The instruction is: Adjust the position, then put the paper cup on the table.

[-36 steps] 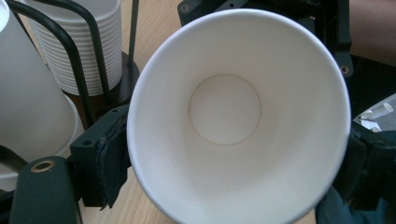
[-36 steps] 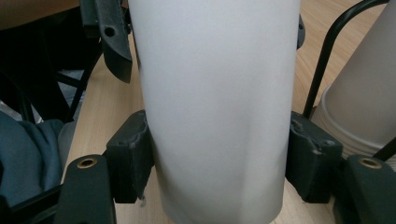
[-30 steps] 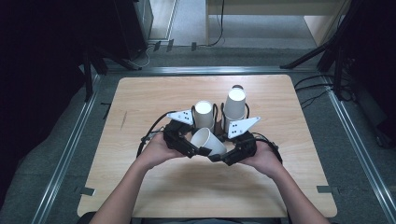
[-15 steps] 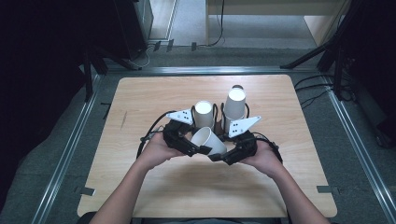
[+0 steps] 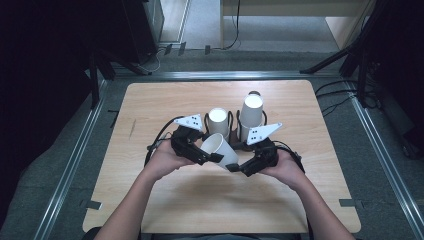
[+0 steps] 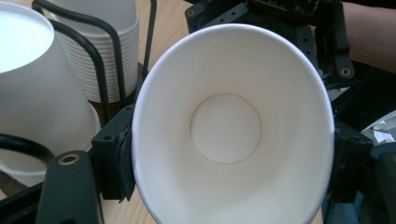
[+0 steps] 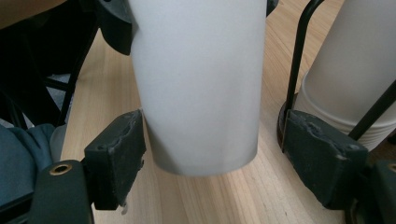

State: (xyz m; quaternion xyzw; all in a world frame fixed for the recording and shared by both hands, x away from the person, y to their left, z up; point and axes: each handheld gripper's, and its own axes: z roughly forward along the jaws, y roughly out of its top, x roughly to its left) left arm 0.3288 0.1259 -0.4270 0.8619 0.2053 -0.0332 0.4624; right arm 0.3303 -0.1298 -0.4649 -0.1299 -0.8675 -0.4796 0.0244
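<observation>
While held, paper cup (image 6: 226, 126) empty, racks (image 5: 231, 118) stacked.

A white paper cup (image 7: 198, 84) sits between the two black jaws. One jaw touches it; the other stands apart.

paper cup (image 5: 218, 148) | white, empty | tilted on its side | above table, near the cup stacks

I can read no text, label, brand or number anywhere here; the plain white paper cup (image 6: 229, 126) between my fingers carries no print
</observation>
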